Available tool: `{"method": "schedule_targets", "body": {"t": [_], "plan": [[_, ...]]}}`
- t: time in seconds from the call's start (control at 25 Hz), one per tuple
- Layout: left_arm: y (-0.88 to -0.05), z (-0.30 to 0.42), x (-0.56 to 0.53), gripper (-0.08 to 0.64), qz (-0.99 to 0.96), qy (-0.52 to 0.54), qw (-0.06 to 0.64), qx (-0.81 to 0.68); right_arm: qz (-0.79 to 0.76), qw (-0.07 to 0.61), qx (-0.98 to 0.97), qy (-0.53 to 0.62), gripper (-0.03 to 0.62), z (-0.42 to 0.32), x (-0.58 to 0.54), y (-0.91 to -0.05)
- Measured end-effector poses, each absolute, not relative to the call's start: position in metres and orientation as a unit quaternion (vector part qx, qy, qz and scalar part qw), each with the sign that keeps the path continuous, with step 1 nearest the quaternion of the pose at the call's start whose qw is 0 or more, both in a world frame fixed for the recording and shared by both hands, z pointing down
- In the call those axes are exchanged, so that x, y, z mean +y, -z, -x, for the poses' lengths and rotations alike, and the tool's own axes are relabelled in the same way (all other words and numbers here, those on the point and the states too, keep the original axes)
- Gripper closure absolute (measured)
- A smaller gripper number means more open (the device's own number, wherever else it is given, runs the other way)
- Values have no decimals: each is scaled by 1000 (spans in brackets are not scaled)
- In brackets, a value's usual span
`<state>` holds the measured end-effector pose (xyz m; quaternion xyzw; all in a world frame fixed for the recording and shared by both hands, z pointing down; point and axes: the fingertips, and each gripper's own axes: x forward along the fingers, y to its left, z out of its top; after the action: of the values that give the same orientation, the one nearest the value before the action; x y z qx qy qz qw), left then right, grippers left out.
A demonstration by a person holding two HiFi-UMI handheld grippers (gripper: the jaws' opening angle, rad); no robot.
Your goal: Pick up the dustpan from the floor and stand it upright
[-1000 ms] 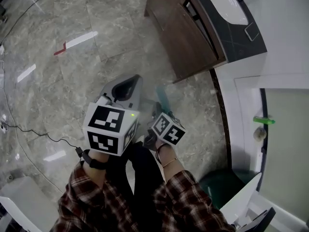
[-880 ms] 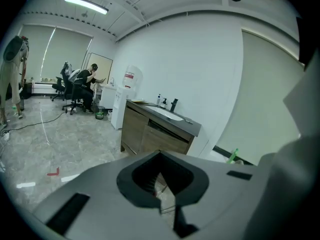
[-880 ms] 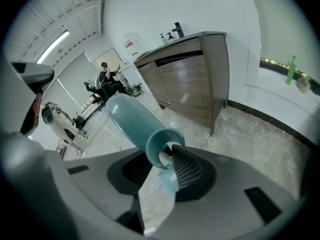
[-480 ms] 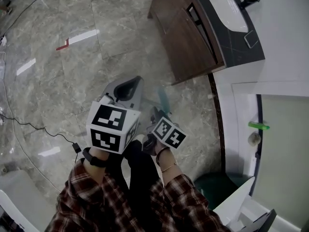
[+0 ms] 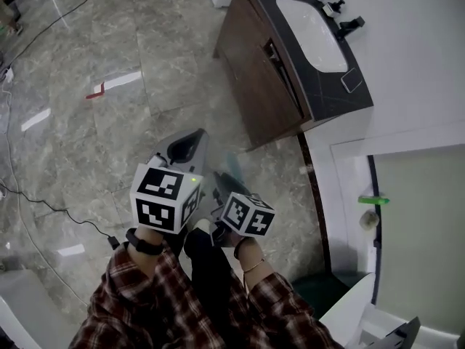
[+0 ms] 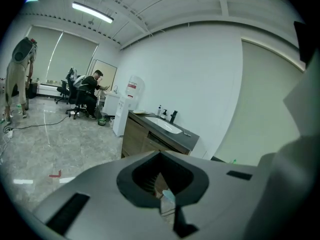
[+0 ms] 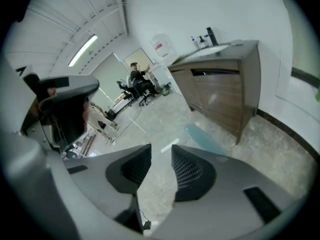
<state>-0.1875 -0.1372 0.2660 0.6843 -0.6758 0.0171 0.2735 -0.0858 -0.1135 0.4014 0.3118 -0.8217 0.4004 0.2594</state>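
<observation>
The dustpan [image 5: 234,167] shows as a long teal strip on the marble floor, just beyond my right gripper [image 5: 220,180]. In the right gripper view the dustpan [image 7: 202,138] lies ahead of the jaws, near the cabinet's foot; I cannot tell whether it stands or lies. My right gripper [image 7: 161,149] is open; its jaws have just been opening and nothing is between them. My left gripper [image 5: 196,134] hangs beside it at the left. In its own view the left gripper [image 6: 160,153] has its tips together and holds nothing.
A brown vanity cabinet [image 5: 265,78] with a dark top and a white sink [image 5: 312,24] stands ahead on the right. A red tape mark [image 5: 94,91] and a black cable [image 5: 51,203] lie on the floor at left. A person [image 6: 90,91] sits far off.
Both grippers have lifted off the floor, the right one more, and it has drawn back from the teal dustpan. The head view now takes in more of the vanity.
</observation>
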Motion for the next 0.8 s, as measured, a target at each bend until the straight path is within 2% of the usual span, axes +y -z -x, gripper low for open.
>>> {"method": "schedule_targets", "body": {"t": [0.24, 0.4, 0.48, 0.8], "plan": [[-210, 177, -112, 560, -682, -6, 249, -688, -238, 194, -903, -302, 470, 104, -118, -283], [-177, 158, -100, 560, -679, -1, 234, -696, -219, 149, -924, -277, 543, 91, -117, -220], [-162, 144, -92, 560, -680, 0, 226, -698, -209, 129, -933, -262, 558, 80, -112, -192], [-120, 104, -61, 560, -684, 7, 192, -704, -188, 102, -967, -142, 580, 47, -92, -116]]}}
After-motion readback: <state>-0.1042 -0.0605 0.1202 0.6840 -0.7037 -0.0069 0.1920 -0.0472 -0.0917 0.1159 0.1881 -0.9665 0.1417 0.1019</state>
